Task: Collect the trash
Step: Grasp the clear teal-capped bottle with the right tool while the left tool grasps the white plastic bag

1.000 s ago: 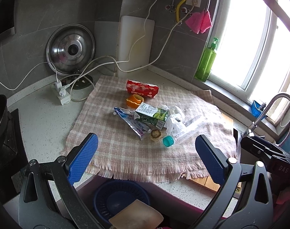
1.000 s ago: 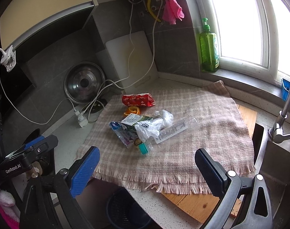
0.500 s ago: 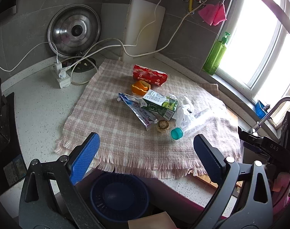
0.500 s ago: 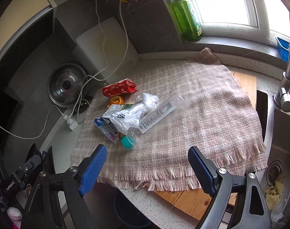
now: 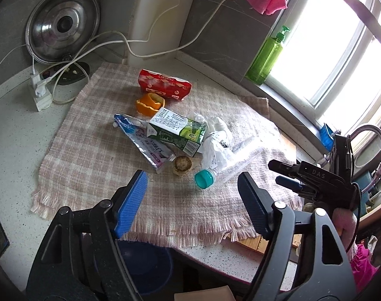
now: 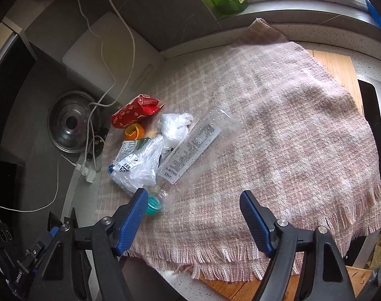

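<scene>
Kitchen counter first, through the left wrist view: a checked cloth (image 5: 95,155) lies over the worktop, with a pot lid (image 5: 61,37) and a white board (image 5: 160,17) against the wall, a green soap bottle (image 5: 265,57) on the sill and a tap (image 5: 373,135) at the right edge. All the trash sits on the cloth, untouched as far as I can judge: a red packet (image 5: 164,87), an orange peel (image 5: 150,103) just in front of it, a carton (image 5: 178,131), a tube (image 5: 143,140) lying against the carton, a small brown core (image 5: 182,164), a crumpled bag (image 5: 216,143) and a clear bottle (image 5: 230,165) whose teal cap points toward me. My left gripper (image 5: 191,204) hangs above the near part of the cloth, jaws closing yet holding nothing, with only cloth showing between them. A blue bin (image 5: 145,263) sits below the counter edge, and I see no trash in the part that shows. The right gripper (image 5: 288,175) enters from the right, short of the bottle. Through the right wrist view, the same heap lies left of centre on the cloth, the bottle (image 6: 190,150) running diagonally with its cap next to my left finger (image 6: 132,218). The right gripper (image 6: 193,218) is also closing on nothing, the cap outside the gap. I judge the job at its very start: nothing picked up, every piece left to bin, the bottle the likeliest first grab.
</scene>
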`<action>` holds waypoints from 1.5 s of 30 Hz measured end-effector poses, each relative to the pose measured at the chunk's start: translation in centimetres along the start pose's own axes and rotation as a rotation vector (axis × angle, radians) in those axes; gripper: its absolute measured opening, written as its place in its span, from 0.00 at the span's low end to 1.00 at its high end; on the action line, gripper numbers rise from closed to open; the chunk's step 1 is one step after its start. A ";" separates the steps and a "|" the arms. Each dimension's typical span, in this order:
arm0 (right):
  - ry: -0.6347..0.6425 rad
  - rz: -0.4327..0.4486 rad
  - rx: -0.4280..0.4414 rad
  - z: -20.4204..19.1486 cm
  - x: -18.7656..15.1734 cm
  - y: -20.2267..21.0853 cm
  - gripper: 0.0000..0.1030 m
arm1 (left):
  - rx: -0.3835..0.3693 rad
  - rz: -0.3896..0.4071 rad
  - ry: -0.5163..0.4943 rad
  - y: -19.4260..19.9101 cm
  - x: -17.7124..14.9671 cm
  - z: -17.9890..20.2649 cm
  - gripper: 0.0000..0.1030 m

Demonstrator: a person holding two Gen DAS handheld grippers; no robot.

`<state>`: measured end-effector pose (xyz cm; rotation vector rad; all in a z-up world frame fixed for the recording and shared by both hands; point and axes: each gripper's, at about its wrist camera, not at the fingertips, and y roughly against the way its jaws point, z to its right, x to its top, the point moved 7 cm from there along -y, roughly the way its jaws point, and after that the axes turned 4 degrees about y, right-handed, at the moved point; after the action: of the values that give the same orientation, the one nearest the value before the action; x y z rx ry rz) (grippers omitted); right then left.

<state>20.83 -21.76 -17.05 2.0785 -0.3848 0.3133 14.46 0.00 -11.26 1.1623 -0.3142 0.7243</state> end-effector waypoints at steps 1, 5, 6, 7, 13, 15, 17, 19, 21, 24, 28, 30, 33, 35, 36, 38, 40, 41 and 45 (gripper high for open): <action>-0.005 -0.007 0.005 0.1 0.2 -0.5 0.75 | -0.014 -0.013 0.000 -0.7 0.1 0.4 0.70; -0.055 -0.030 0.036 0.6 1.4 -2.5 0.75 | -0.050 -0.050 -0.009 -3.3 0.8 1.8 0.69; -0.072 -0.037 0.039 0.8 1.6 -3.0 0.75 | -0.055 -0.057 -0.012 -3.9 1.1 2.0 0.67; -0.093 -0.045 0.057 0.9 1.8 -3.5 0.75 | -0.058 -0.065 -0.012 -4.7 1.3 2.2 0.65; -0.222 -0.097 0.111 1.8 2.5 -7.0 0.75 | -0.074 -0.128 0.012 -8.9 2.4 2.5 0.60; -0.270 -0.104 0.126 2.3 2.5 -7.7 0.75 | -0.082 -0.146 0.021 -9.9 2.6 2.4 0.60; -0.314 -0.105 0.142 2.8 2.5 -8.2 0.75 | -0.097 -0.159 0.028 -10.7 2.8 2.6 0.60; -0.343 -0.108 0.152 3.3 2.4 -8.5 0.75 | -0.087 -0.171 0.025 -11.6 2.9 2.7 0.57; -0.356 -0.103 0.161 3.5 2.7 -8.6 0.75 | -0.092 -0.186 0.031 -12.5 3.0 2.8 0.53; -0.365 -0.102 0.155 3.7 3.1 -8.8 0.75 | -0.096 -0.211 0.037 -13.7 2.8 3.0 0.39; -0.376 -0.107 0.144 3.6 3.6 -9.3 0.75 | -0.102 -0.229 0.026 -14.8 2.5 3.5 0.27; -0.378 -0.107 0.133 3.5 4.0 -9.5 0.74 | -0.101 -0.231 0.012 -15.0 2.5 3.8 0.21; -0.383 -0.110 0.114 3.1 4.5 -10.3 0.65 | -0.106 -0.222 -0.014 -14.9 2.7 4.6 0.16; -0.385 -0.115 0.118 3.1 4.6 -10.6 0.60 | -0.119 -0.215 -0.024 -14.7 2.8 5.0 0.14; -0.388 -0.113 0.123 3.2 4.6 -10.6 0.59 | -0.124 -0.210 -0.029 -14.6 2.8 5.2 0.14; -0.386 -0.112 0.131 3.2 4.7 -10.6 0.59 | -0.129 -0.204 -0.040 -14.5 2.9 5.6 0.13; -0.383 -0.108 0.134 3.6 4.7 -10.3 0.59 | -0.136 -0.196 -0.045 -14.1 3.0 5.9 0.13; -0.379 -0.103 0.134 3.6 4.7 -10.1 0.59 | -0.140 -0.192 -0.046 -14.0 3.1 6.0 0.12; -0.335 -0.076 0.132 3.9 4.7 -8.6 0.58 | -0.148 -0.171 -0.068 -13.1 3.4 6.4 0.11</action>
<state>28.77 -21.62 -23.95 2.2734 -0.4934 -0.0592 26.55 -7.37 -16.20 1.0596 -0.3159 0.5047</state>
